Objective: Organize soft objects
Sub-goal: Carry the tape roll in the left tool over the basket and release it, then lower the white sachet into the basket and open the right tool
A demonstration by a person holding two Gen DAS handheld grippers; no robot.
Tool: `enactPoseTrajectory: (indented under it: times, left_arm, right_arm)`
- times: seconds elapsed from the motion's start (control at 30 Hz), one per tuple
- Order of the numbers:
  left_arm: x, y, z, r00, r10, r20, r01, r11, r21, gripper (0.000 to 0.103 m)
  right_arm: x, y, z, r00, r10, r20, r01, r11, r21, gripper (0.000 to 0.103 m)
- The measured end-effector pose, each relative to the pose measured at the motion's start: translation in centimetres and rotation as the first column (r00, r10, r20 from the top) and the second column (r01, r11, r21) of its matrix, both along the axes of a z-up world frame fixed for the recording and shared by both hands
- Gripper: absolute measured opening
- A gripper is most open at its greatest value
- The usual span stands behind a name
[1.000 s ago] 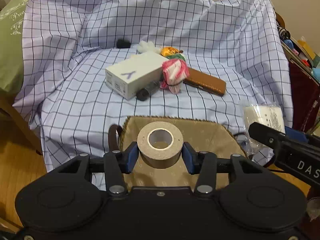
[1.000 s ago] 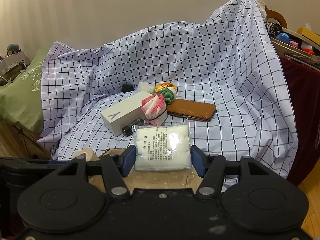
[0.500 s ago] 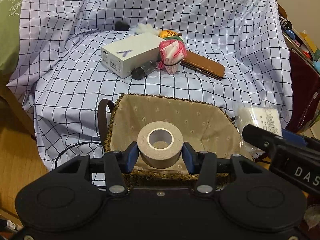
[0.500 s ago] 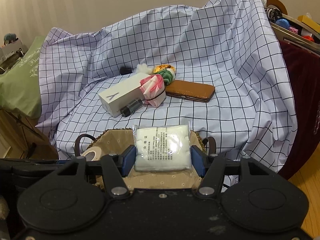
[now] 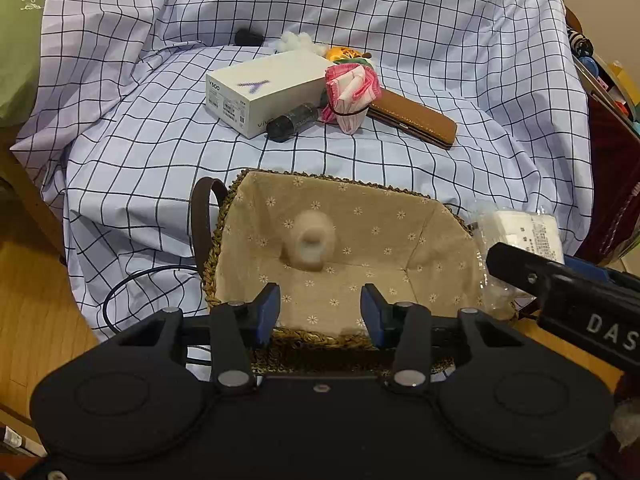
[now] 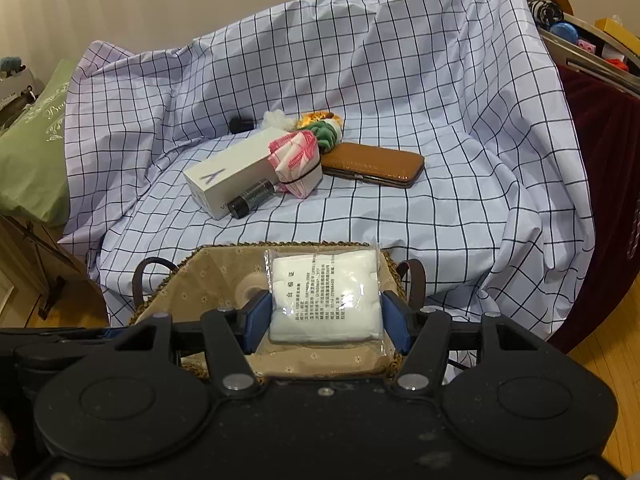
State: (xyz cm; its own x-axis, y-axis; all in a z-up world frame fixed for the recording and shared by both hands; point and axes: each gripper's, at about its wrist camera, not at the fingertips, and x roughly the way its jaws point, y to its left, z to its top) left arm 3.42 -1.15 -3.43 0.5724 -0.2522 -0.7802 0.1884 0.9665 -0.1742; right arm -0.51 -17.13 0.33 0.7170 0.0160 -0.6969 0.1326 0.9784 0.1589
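1. Checked cloth point(image 5: 160, 152) draped a seat and filled the upper half of both views, with a plain wall behind.
2. Left gripper point(image 5: 320, 312) sat at lower centre of its view, jaws spread wide and empty, above the basket point(image 5: 224, 240).
3. Tape roll point(image 5: 310, 244) showed as a blur at the middle of the basket lining, apart from the fingers; whether it was falling or lying there I could not tell.
4. Right gripper point(image 6: 326, 316) was clamped on a white packet point(image 6: 324, 296), both pads pressed against its sides, low centre of its view over the basket's right part.
5. Beyond the basket, at mid-frame on the cloth, lay a white box point(image 5: 268, 84), a dark cylinder point(image 5: 292, 122), a pink bundle point(image 5: 350, 94) and a brown case point(image 5: 412, 118), all touching or just beside each other.
6. Risk, as I judged it: the roll might bounce or roll up the sloped lining, since it is round and firm.
7. Another: the packet's slick wrapper could slip from the pads, or land on the rim if let go too far right.
8. Wood floor showed at the lower left, a green cushion point(image 5: 16, 40) at the upper left, and cluttered shelves at the right edge.
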Motion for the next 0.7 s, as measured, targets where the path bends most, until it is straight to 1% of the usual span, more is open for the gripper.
enactPoseTrajectory:
  times: [0.3,0.47,0.7]
  left_arm:
    - [-0.2,-0.2,-0.1,1.000,0.001,0.011,-0.001,1.000,0.016,0.044]
    - [-0.2,-0.1,-0.3,1.000,0.004,0.012,-0.004,1.000,0.017,0.044]
    - [0.0,0.6,-0.7,1.000,0.009,0.005,-0.009,1.000,-0.029,0.044]
  right_arm:
    - [0.7,0.0,-1.2,0.998,0.000,-0.056,0.000,1.000,-0.003,0.059]
    - [0.7,0.2,-1.2,0.998,0.018,-0.058,-0.018,1.000,0.000,0.060]
    - [0.8,0.3,-1.2,0.998,0.036,-0.055,-0.036,0.999,0.001,0.062]
